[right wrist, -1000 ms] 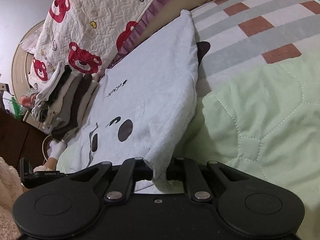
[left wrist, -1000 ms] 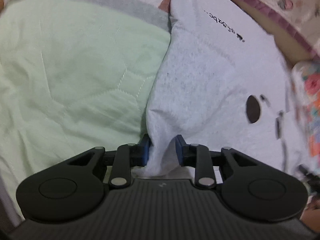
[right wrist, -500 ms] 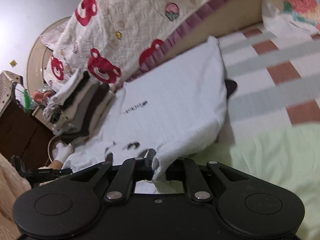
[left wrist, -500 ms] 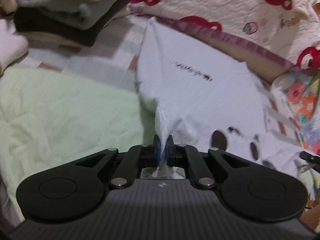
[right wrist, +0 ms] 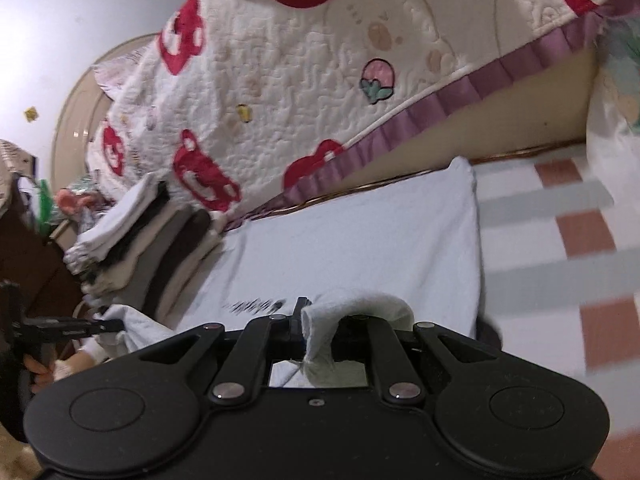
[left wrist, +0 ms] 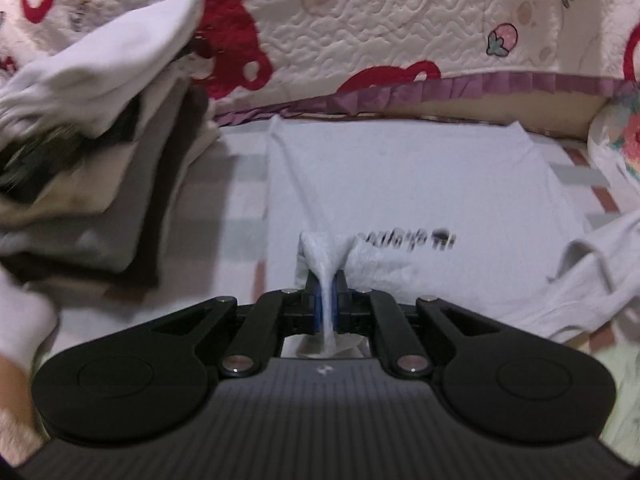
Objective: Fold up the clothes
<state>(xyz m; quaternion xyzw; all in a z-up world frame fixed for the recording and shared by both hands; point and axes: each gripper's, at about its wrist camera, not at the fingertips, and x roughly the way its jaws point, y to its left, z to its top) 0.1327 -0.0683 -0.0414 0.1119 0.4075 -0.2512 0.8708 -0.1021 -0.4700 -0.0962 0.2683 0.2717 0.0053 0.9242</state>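
Left gripper (left wrist: 326, 300) clamped on white shirt (left wrist: 420, 184) edge, frame centre. Right gripper (right wrist: 320, 334) pinching shirt corner, lower centre. Shirt spread mid-frame; folded clothes stack (left wrist: 100, 184) left.

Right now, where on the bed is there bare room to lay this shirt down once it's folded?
Free: the checked sheet right of the white shirt. Crowded: the clothes stack on its left.

A quilted cover (right wrist: 280, 92) printed with red bears was draped over a tan headboard (right wrist: 516, 120). Left of the cover, a plain pale wall (right wrist: 92, 4) and dark wooden furniture (right wrist: 36, 264) were seen.
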